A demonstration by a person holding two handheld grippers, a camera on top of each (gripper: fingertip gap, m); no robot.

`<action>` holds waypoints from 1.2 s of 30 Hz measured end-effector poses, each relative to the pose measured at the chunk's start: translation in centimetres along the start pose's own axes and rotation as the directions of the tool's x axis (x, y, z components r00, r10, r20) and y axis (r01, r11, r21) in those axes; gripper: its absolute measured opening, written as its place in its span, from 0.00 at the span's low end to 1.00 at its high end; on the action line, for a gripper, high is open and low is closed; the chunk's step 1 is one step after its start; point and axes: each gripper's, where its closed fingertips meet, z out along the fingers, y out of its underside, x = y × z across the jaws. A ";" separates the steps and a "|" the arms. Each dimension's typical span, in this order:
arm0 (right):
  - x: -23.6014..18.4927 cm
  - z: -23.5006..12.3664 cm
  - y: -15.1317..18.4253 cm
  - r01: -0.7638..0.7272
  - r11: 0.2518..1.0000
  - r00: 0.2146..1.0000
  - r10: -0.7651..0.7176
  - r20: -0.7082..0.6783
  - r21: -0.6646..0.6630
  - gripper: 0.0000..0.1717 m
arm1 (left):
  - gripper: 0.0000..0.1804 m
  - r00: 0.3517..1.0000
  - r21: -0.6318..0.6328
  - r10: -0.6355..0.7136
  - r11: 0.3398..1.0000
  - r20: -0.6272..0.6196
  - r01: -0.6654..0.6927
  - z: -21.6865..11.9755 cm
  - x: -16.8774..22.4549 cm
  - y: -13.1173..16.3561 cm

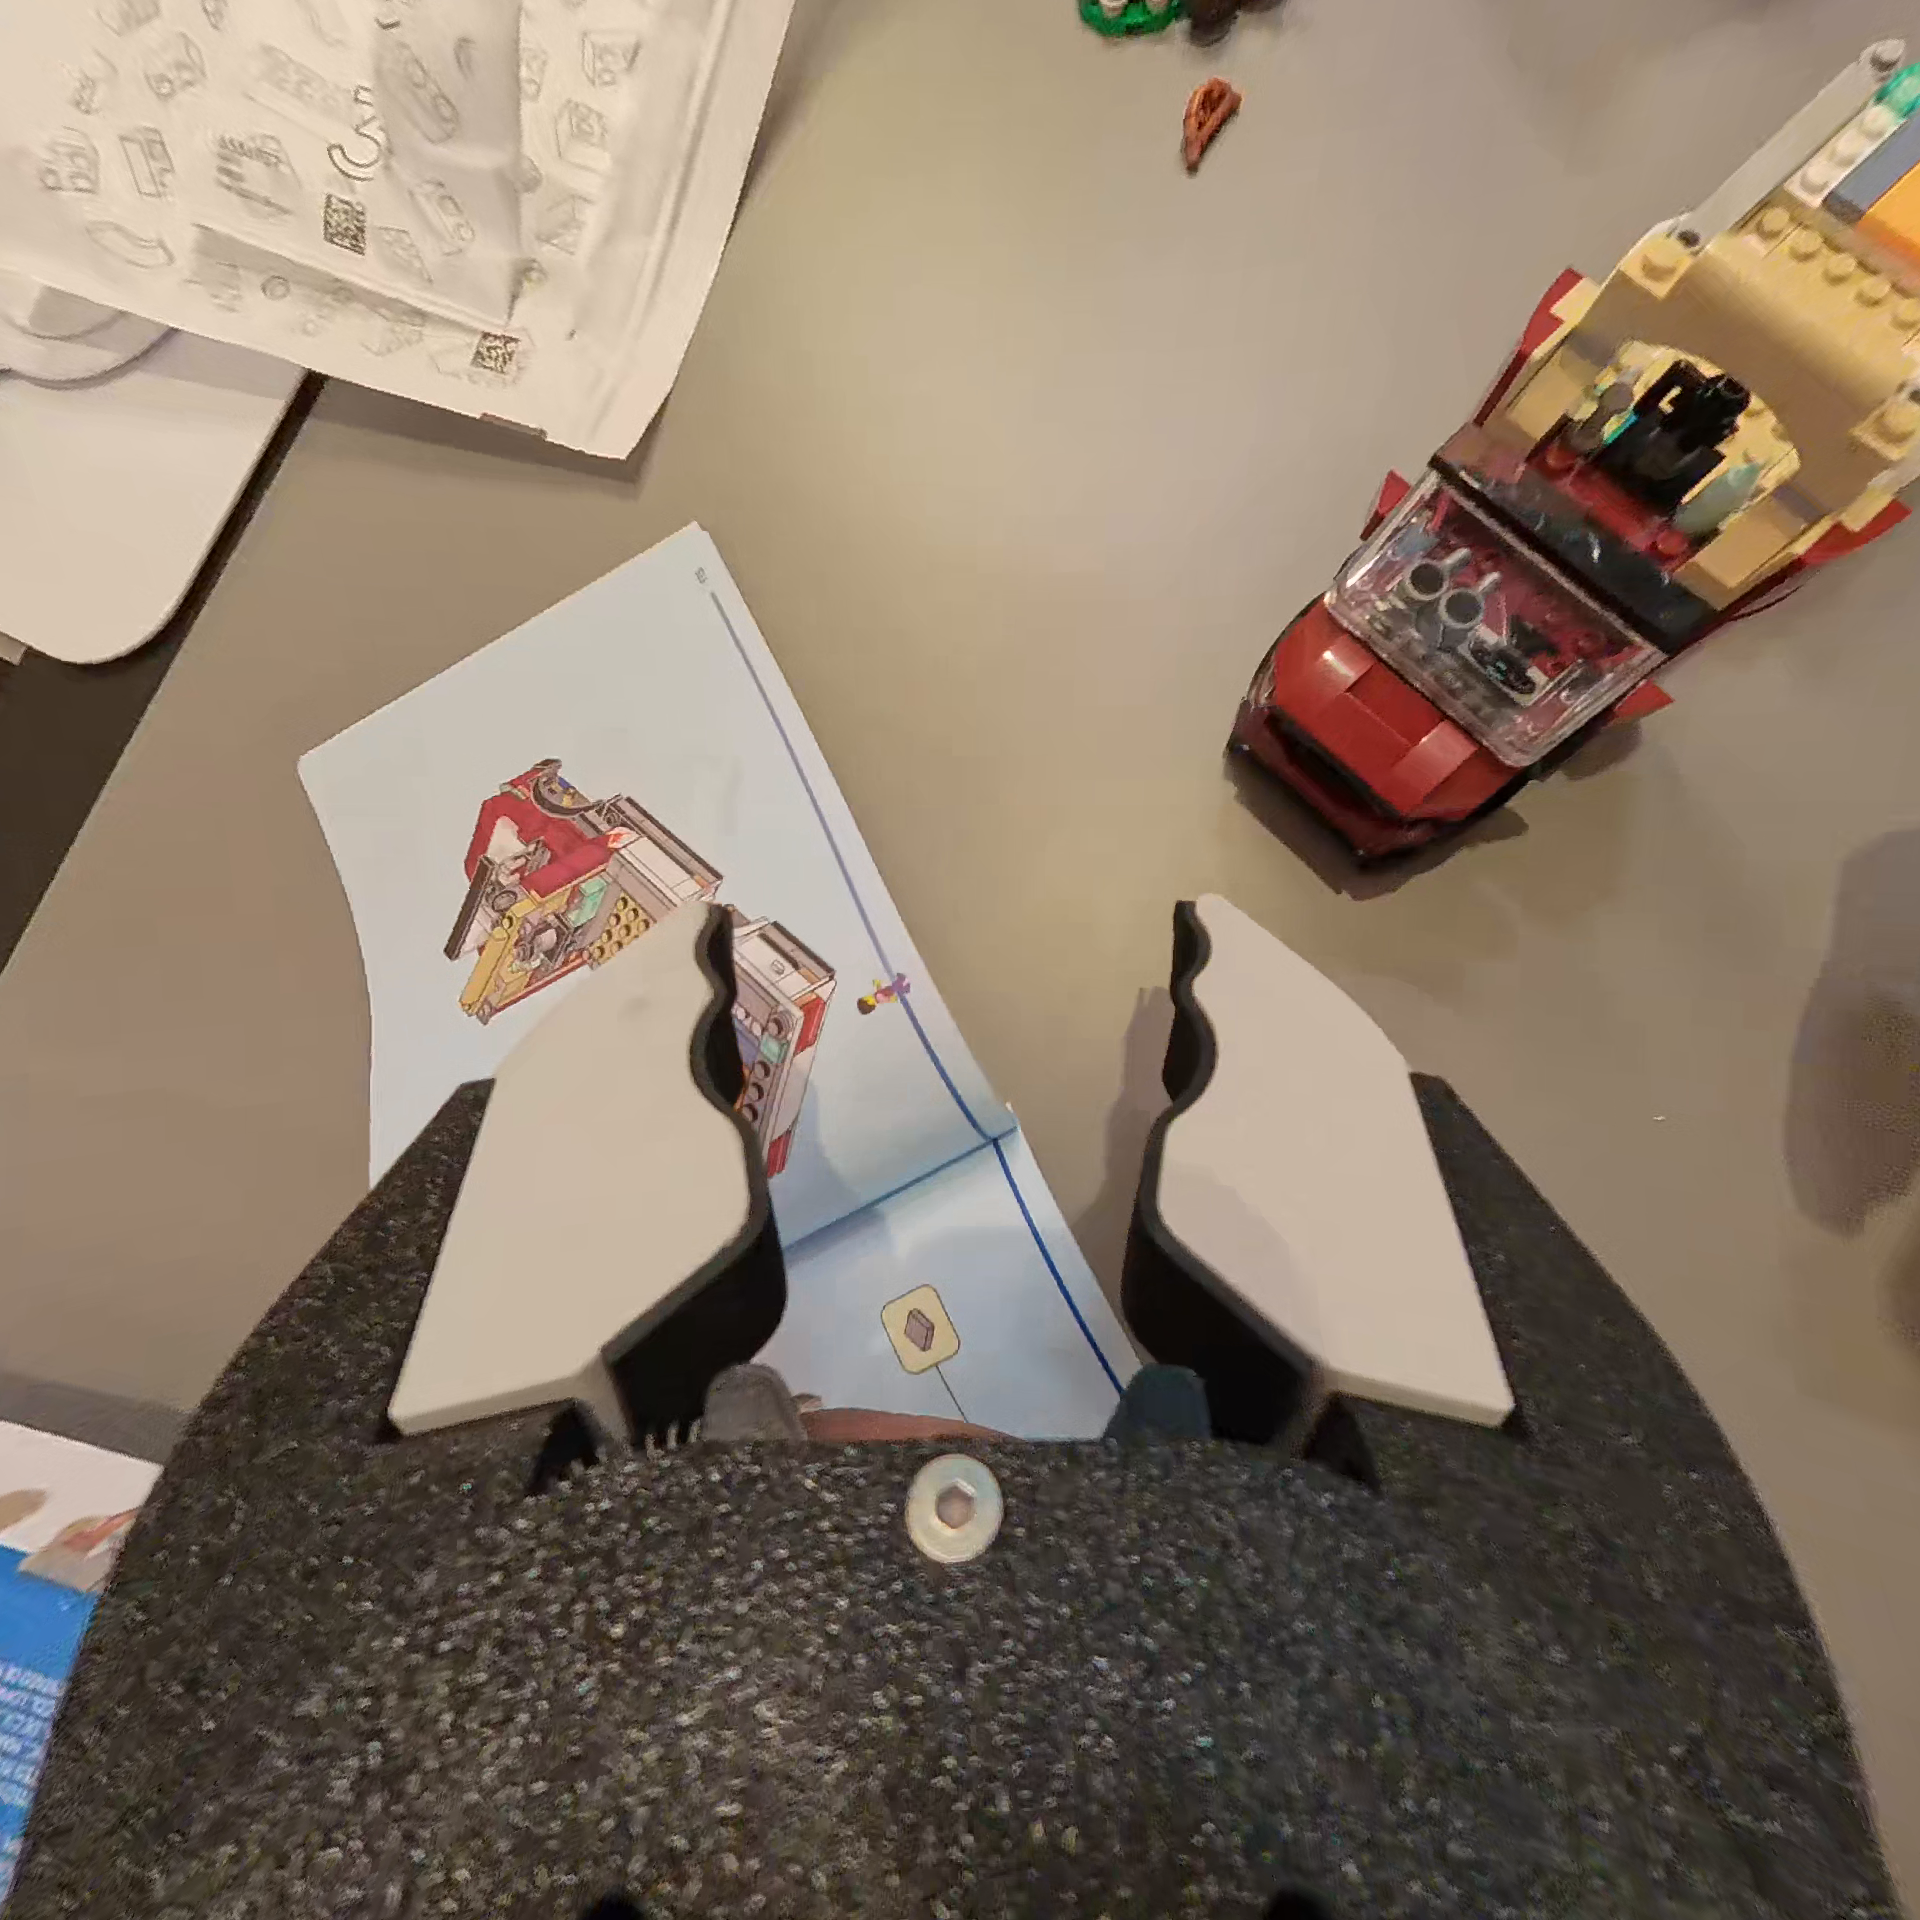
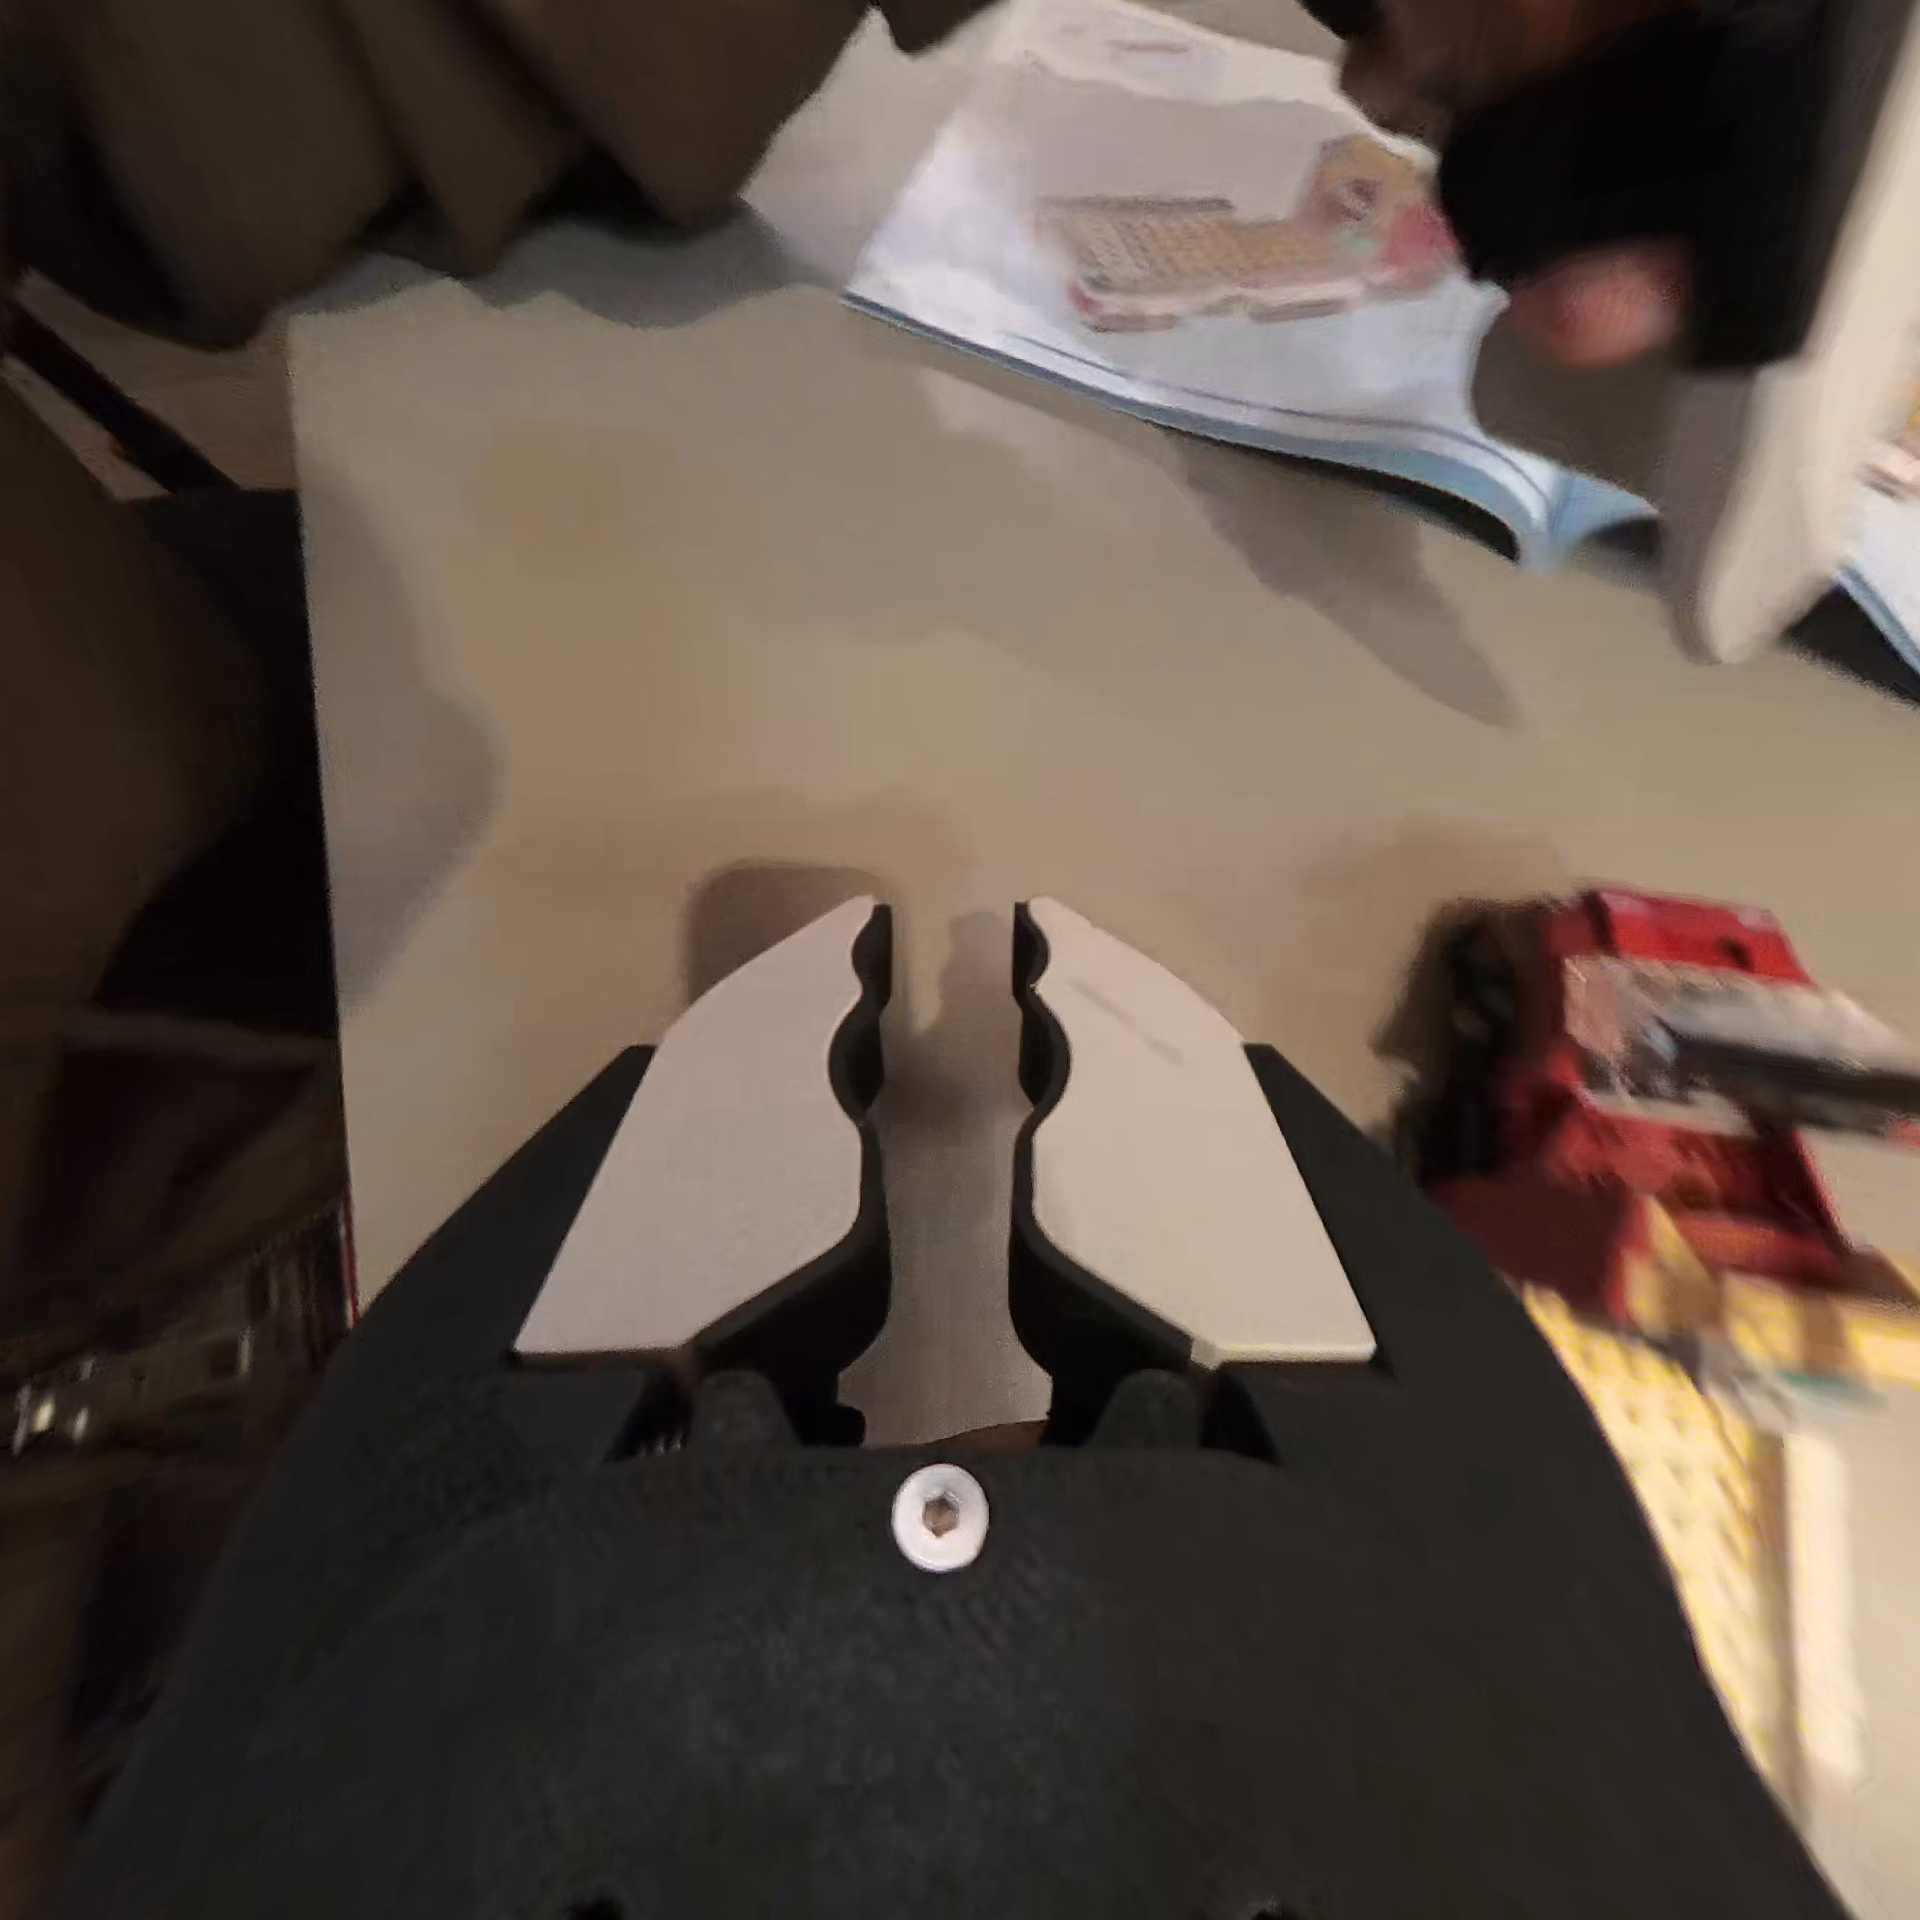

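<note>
Overhead, the left gripper hangs with jaws wide and bare above an instruction booklet, the brick-built red vehicle sharp to its right; the right gripper, jaws narrowly parted over bare surface, shows that vehicle blurred.

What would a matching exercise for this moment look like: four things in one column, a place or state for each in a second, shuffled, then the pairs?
Things
1. left gripper
2. right gripper
3. brick-built truck
4. small brown piece

Places or states
A. lies alone on the table, far side
B. jaws narrowly apart, nothing between, above bare table
C. stands right of the instruction booklet
D. jaws wide apart, empty, over the booklet's edge

Pairs: 1-D, 2-B, 3-C, 4-A
</note>
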 end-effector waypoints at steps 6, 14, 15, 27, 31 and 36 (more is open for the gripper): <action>-1.2 5.0 -3.6 0.021 0.996 0.996 -0.027 0.080 0.082 0.13 | 0.42 1.000 -0.012 0.002 1.000 0.031 -0.002 0.7 0.2 0.8; -2.6 7.1 -4.7 0.036 0.995 0.983 -0.052 0.177 0.093 0.13 | 0.37 0.999 -0.047 0.052 0.998 0.005 -0.052 1.1 1.0 2.2; -2.6 6.9 -4.8 0.029 0.994 0.982 -0.049 0.182 0.109 0.12 | 0.37 0.999 -0.050 0.054 0.997 0.004 -0.054 1.0 1.1 2.3; -2.1 6.5 -5.0 -0.117 0.987 0.955 0.083 0.286 0.106 0.12 | 0.27 0.998 -0.029 -0.004 1.000 0.065 0.005 -0.8 0.7 3.4; -2.1 6.6 -4.9 -0.101 0.990 0.960 0.070 0.270 0.103 0.12 | 0.24 0.994 0.003 -0.061 0.998 0.093 0.061 -1.1 0.7 3.9; -1.5 6.7 -5.1 -0.128 0.986 0.964 0.098 0.247 0.109 0.12 | 0.21 0.979 0.012 -0.084 0.996 0.187 0.084 -1.5 0.1 4.6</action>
